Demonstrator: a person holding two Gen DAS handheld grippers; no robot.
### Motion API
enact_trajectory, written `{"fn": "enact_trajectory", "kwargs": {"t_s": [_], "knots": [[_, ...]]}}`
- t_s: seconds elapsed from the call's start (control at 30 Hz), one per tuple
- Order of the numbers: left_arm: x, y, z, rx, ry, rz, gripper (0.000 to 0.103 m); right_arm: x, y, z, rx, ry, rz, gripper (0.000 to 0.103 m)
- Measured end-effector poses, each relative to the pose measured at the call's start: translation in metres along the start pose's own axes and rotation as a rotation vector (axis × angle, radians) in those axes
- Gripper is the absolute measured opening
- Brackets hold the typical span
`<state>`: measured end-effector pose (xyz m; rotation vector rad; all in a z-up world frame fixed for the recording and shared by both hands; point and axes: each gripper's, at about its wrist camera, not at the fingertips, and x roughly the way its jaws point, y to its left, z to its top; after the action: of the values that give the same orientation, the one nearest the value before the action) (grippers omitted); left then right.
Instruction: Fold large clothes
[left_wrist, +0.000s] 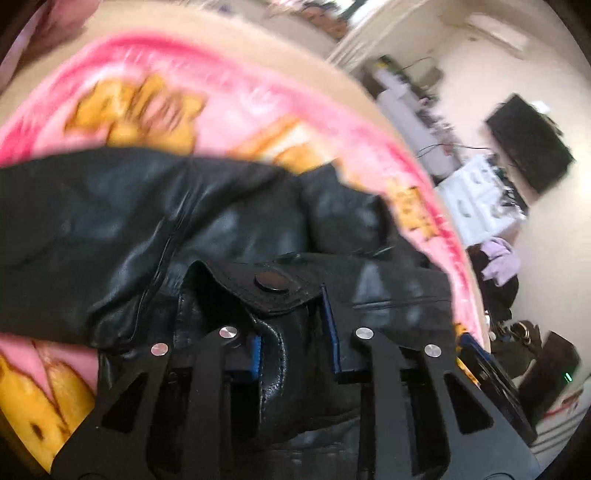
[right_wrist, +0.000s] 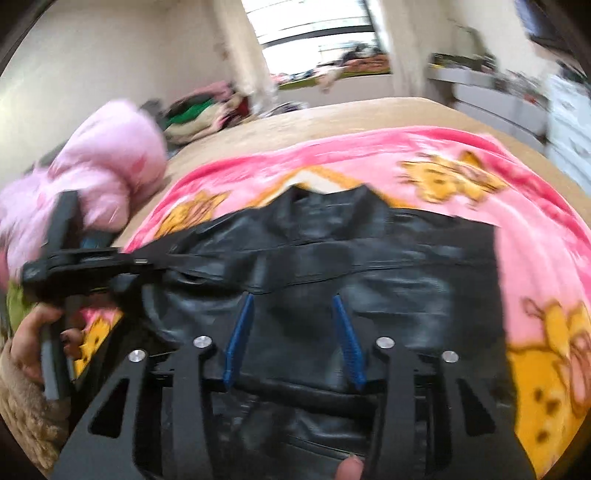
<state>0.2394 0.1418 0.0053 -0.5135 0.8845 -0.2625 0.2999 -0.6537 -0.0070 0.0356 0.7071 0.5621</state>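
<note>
A: Biggest thing first?
B: The bed (right_wrist: 332, 114), tan cover, runs out ahead of both tongs. On it lies a pink blanket (right_wrist: 461, 229) with yellow cartoon prints, spread under and beyond the fingers in both views.

A: Where's the garment?
B: The black leather jacket (right_wrist: 314, 251) lies flat on the blanket, directly under and ahead of the right gripper (right_wrist: 295, 339), with its collar at the far end from that gripper. In the left wrist view the same jacket (left_wrist: 147, 221) is bunched and creased, filling the space ahead of and left of the fingers.

A: Left tongs?
B: The left gripper (left_wrist: 297, 332) sits on the jacket's edge by a flap with a round snap button (left_wrist: 271, 282), which is just beyond the tips. Leather bulges up between the blue pads, but the picture is blurred, so whether they pinch it can't be told.

A: Right tongs?
B: The fingers stand apart over the jacket's lower panel, with nothing clamped between the pads. A fingertip (right_wrist: 349, 469) shows at the bottom edge, behind the fingers.

A: Anything else?
B: To the right gripper's left, the left hand (right_wrist: 33, 347) holds the other tool's handle. Beyond that hand sits a pink puffy coat (right_wrist: 103, 166). All frames are motion-blurred.
</note>
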Motion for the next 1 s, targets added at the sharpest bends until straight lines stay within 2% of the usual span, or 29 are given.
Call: {"fn": "enact_trajectory", "kwargs": {"t_s": [0.1, 0.17, 0.27, 0.37, 0.47, 0.63, 0.73, 0.83, 0.93, 1.0], "knots": [[-0.029, -0.019, 0.012, 0.044, -0.082, -0.083, 0.017, -0.016, -0.026, 0.009, 0.053, -0.049, -0.048, 0.04], [-0.039, -0.026, 0.016, 0.083, -0.13, -0.076, 0.017, -0.018, -0.041, 0.019, 0.08, -0.08, -0.105, 0.04], [-0.032, -0.023, 0.019, 0.118, -0.158, -0.039, 0.017, -0.008, -0.055, 0.028, 0.088, -0.068, -0.144, 0.04], [-0.007, -0.007, 0.016, 0.121, -0.117, 0.021, 0.017, 0.018, -0.066, 0.032, 0.087, 0.004, -0.196, 0.041], [0.012, 0.009, 0.011, 0.098, -0.066, 0.062, 0.016, 0.039, -0.076, 0.028, 0.135, 0.067, -0.171, 0.041], [0.034, 0.038, 0.003, 0.051, 0.022, 0.132, 0.017, 0.066, -0.09, 0.016, 0.148, 0.162, -0.289, 0.041], [0.044, 0.045, -0.003, 0.049, 0.042, 0.147, 0.017, 0.076, -0.108, 0.004, 0.196, 0.184, -0.265, 0.041], [0.041, 0.045, -0.001, 0.043, 0.042, 0.145, 0.02, 0.072, -0.104, 0.004, 0.184, 0.171, -0.265, 0.042], [0.024, 0.029, -0.002, 0.096, 0.002, 0.2, 0.038, 0.056, -0.092, 0.008, 0.172, 0.139, -0.229, 0.057], [0.01, 0.019, -0.004, 0.126, -0.028, 0.21, 0.042, 0.044, -0.077, 0.009, 0.146, 0.118, -0.19, 0.057]]}}
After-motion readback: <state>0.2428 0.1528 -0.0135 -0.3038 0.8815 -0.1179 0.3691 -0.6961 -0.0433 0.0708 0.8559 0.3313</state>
